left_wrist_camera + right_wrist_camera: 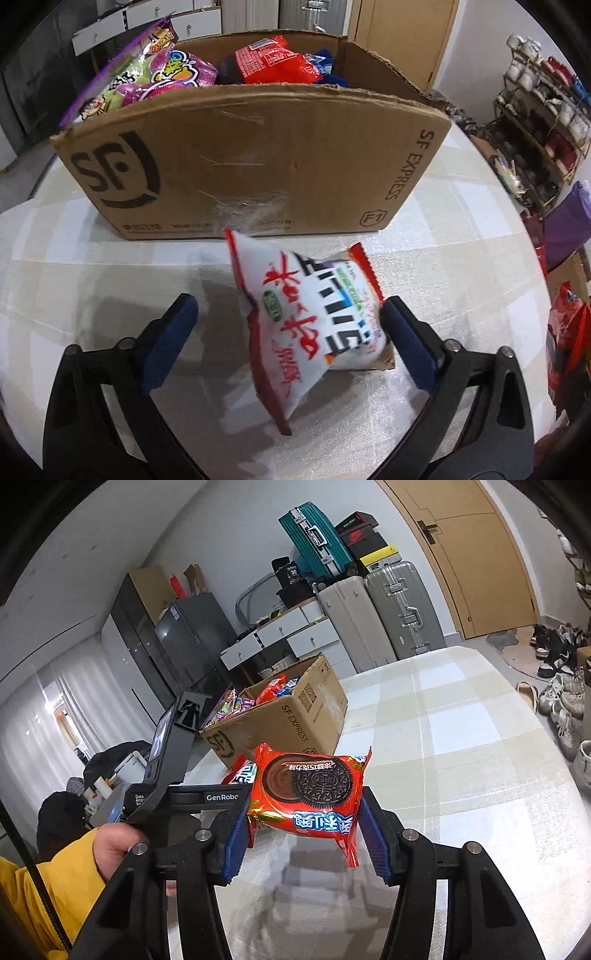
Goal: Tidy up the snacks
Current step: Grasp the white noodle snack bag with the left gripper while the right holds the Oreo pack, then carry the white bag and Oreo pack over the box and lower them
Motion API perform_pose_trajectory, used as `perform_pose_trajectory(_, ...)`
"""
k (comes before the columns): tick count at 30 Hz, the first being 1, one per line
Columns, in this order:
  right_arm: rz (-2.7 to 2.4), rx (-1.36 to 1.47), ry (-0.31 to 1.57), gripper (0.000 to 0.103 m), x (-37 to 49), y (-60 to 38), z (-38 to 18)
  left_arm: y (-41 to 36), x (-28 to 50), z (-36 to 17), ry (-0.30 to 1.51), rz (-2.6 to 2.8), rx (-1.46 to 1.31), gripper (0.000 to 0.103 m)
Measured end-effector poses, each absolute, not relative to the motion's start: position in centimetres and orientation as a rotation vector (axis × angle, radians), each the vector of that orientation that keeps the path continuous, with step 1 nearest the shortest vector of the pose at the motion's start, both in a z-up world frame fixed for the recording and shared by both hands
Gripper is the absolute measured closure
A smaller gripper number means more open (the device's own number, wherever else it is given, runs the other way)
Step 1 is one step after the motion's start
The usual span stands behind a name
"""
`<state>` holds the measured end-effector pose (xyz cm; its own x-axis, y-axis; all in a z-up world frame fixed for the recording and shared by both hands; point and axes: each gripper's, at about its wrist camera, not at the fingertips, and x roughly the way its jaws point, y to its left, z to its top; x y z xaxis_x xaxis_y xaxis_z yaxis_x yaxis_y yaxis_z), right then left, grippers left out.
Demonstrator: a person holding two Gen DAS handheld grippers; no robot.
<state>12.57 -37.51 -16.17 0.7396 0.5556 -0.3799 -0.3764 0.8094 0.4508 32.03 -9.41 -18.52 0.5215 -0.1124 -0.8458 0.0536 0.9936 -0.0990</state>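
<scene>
Right tongs [304, 840] clamp Oreo pack [308, 794], lifted for box [280, 720] ahead; left tongs [288, 328] spread wide around white packet [306, 325].

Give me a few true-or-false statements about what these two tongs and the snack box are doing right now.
1. The right tongs grip a red Oreo packet. True.
2. The left tongs are clamped on the white snack bag. False: they stand open around it, only one pad touching.
3. The cardboard box is empty. False: it holds snack packets.
4. The Oreo packet is held above the table. True.
</scene>
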Motion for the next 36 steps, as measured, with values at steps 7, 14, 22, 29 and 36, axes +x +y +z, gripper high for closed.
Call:
perform_pose_trajectory(7,0.514,0.363,0.533,0.047,12.6,-37.6,-16.4,-9.0,32.5,-18.1,1.002,-0.209,-0.123,0.050)
perform_pose_trajectory(14,0.521,0.378,0.537,0.047,12.6,-37.6,-16.5,-7.3,31.2,-16.3,0.991,-0.209,-0.144,0.055)
perform_pose_trajectory(22,0.520,0.402,0.513,0.047,12.0,-37.8,-15.8,-4.5,24.1,-10.3,0.858,-0.198,-0.127,0.055)
perform_pose_trajectory(29,0.573,0.368,0.490,0.047,9.7,-34.7,-12.6,0.6,15.5,-5.6,0.732,-0.185,-0.121,0.054)
perform_pose_trajectory(36,0.658,0.306,0.450,0.047,6.9,-30.3,-8.7,4.0,9.8,-2.6,0.661,-0.154,-0.124,0.054)
